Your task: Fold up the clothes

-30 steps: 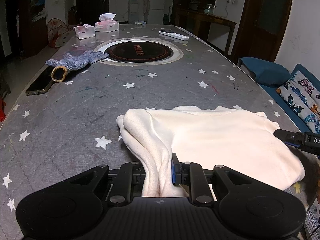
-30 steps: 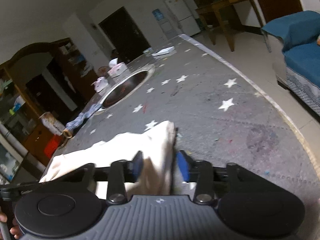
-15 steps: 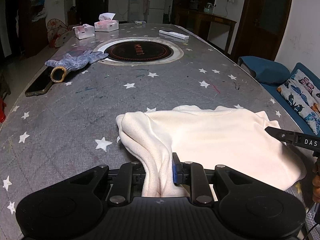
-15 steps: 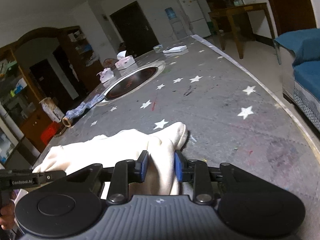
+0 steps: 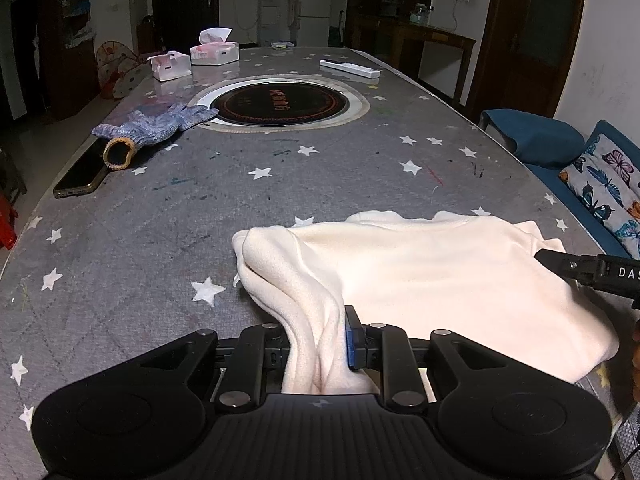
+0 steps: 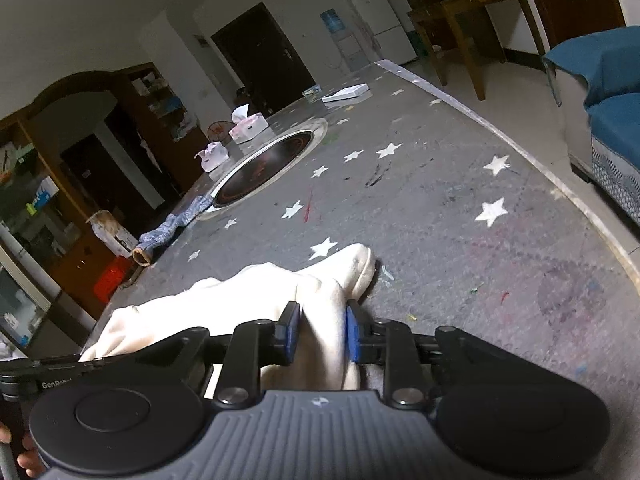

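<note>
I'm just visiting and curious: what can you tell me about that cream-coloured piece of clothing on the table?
The cream garment looks like soft, fleecy fabric, plain and unprinted. It lies bunched and partly folded on the grey star-patterned table, near its front edge. One gathered end is pinched in the jaws of the left gripper; the opposite end is pinched by the right gripper. Its exact type cannot be told.

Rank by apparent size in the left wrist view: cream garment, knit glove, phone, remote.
1. Cream garment, by far the largest, though it is also nearest the camera.
2. Knit glove.
3. Phone, partly covered by the glove, so its rank is unsure.
4. Remote, smallest, but it is farthest away.
</note>
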A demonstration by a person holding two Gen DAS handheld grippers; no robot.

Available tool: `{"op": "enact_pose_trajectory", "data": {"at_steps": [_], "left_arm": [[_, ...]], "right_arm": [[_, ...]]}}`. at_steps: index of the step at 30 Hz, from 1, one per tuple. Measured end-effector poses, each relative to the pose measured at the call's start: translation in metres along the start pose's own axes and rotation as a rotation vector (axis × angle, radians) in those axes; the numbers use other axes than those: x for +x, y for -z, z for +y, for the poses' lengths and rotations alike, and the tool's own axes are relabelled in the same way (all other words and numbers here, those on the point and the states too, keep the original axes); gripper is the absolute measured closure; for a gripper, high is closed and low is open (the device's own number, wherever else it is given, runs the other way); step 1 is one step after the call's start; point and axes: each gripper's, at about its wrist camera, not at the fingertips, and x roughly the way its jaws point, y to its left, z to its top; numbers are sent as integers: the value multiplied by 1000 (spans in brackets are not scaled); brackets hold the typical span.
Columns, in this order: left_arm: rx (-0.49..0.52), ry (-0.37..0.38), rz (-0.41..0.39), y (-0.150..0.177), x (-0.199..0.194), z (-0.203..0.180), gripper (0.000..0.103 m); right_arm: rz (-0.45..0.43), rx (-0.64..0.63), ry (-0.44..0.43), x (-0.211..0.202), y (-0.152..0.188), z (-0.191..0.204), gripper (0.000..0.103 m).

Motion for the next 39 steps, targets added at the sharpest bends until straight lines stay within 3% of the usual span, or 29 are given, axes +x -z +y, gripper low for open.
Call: {"op": "enact_pose_trajectory", "data": {"at_steps": [6, 11, 39], "left_arm": [[13, -13, -5, 1, -1, -3, 80], [24, -22, -10, 2, -2, -5, 80], [89, -18, -42, -1, -16, -26, 83]], "right_arm": [[8, -45, 13, 2, 1, 9, 80], [-3, -47, 28, 0, 3, 12, 91], [-121, -163, 39, -40, -8, 36, 94]]}}
